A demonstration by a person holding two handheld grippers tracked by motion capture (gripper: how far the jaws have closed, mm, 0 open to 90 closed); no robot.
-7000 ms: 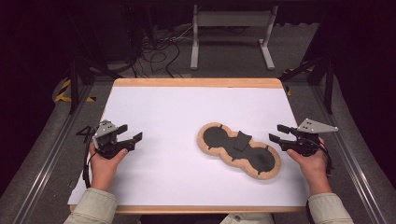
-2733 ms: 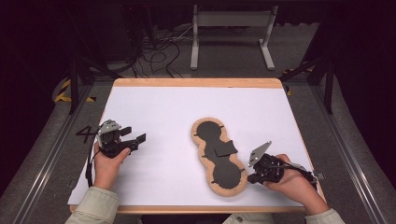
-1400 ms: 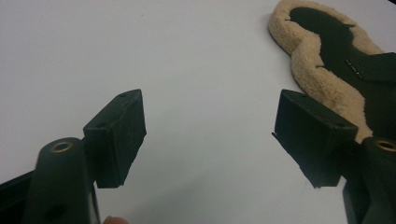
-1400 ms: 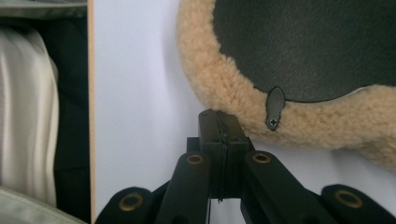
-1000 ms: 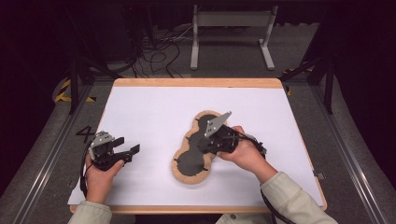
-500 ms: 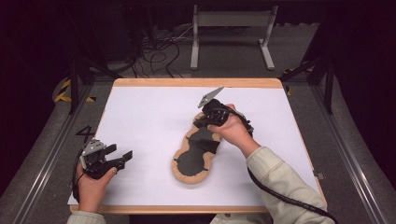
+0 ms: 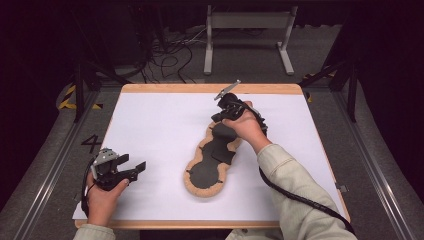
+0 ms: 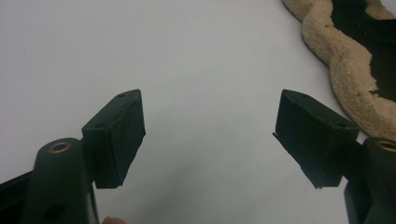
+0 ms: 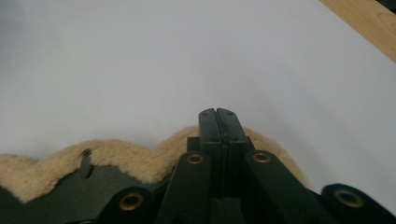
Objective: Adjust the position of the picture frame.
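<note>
Right gripper point(image 7: 218, 118) jaws pressed together, nothing between — resting on the far end of the long tan fleece-edged black pad point(image 7: 210, 162). Left gripper point(image 7: 136, 170) jaws apart, idle. Risk: the pushing tip slips off the fleece rim.

Your left gripper point(image 7: 134, 170) low and near you, jaws spread wide, your right gripper point(image 7: 220, 116) reached far forward, jaws pressed together.

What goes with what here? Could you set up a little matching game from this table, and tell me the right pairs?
Things:
1. left gripper
2. right gripper
3. fleece-edged pad
4. white sheet

States:
A. covers the wooden tabletop
B. jaws wide apart, nothing between them
C. lies lengthwise mid-table, black inside, tan rim
D. jaws shut, at the pad's far end

Pairs: 1-B, 2-D, 3-C, 4-A
</note>
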